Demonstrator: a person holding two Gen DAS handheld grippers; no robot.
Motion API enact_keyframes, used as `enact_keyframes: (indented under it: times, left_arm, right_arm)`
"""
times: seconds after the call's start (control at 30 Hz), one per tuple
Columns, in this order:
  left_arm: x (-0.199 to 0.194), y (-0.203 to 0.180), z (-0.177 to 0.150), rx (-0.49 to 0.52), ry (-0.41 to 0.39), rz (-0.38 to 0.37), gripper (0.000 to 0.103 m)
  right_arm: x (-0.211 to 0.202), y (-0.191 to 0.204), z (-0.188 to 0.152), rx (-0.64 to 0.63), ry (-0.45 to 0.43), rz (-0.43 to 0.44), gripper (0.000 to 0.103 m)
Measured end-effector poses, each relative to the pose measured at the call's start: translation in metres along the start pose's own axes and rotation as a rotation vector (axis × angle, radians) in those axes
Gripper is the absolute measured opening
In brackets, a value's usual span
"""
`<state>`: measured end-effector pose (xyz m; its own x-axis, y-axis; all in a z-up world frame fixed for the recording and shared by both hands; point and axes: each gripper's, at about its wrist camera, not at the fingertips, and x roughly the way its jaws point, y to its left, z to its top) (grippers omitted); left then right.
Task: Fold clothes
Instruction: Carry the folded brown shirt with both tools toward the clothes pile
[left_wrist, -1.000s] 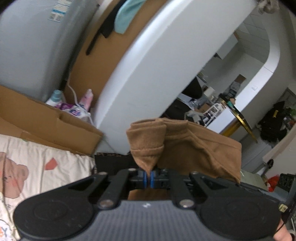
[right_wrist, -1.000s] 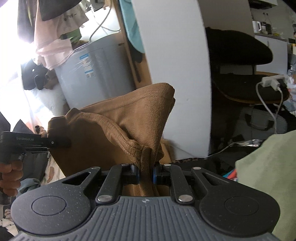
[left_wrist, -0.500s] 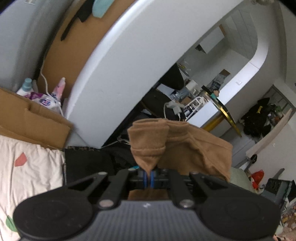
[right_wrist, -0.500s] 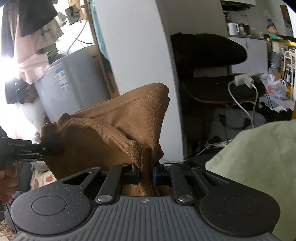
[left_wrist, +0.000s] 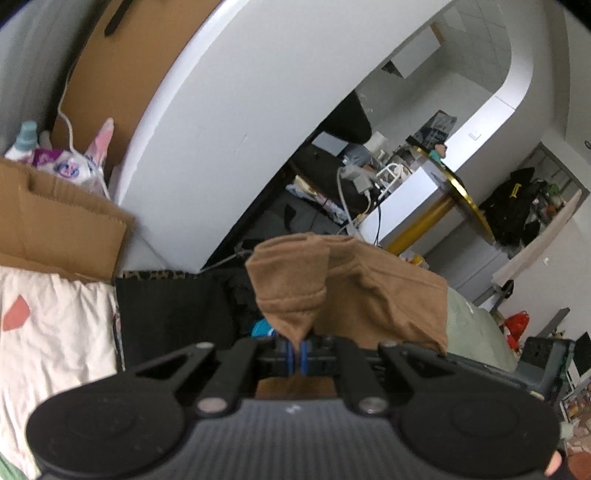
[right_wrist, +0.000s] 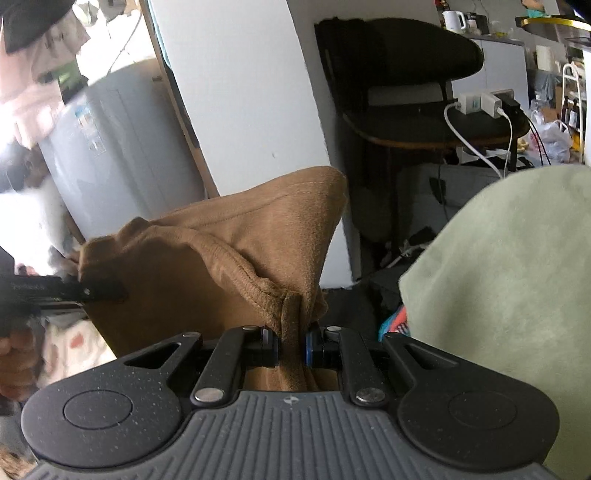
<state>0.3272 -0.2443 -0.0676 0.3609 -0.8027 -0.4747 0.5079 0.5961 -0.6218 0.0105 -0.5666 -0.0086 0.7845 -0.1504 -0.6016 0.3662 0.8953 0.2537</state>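
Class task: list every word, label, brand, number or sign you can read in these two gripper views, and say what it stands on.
None can be read for certain.
White lettering on the left gripper arm: too blurred.
Sticker on the grey appliance: too small.
Print on the purple pack: too small.
Small mark on the right gripper body: a symbol, no words.

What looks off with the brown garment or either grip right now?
Nothing looks damaged. The brown garment hangs bunched between both grippers rather than stretched flat: the right gripper pinches a gathered wad at the ribbed hem, the left gripper a hemmed corner. A green cloth crowds the right side.
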Motion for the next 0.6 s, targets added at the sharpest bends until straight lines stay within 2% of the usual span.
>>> enact_keyframes:
  times: [0.2,0.6]
  left_arm:
    - [0.026,0.021,-0.007,0.022,0.023,-0.008,0.004]
    - [0.045,0.048,-0.022,0.042,0.043,0.012,0.004]
  right_arm:
    - [0.032,-0.012,-0.02,-0.003,0.012,-0.02,0.012]
    - [0.077,-0.022,-0.05,0.02,0.067,-0.026,0.012]
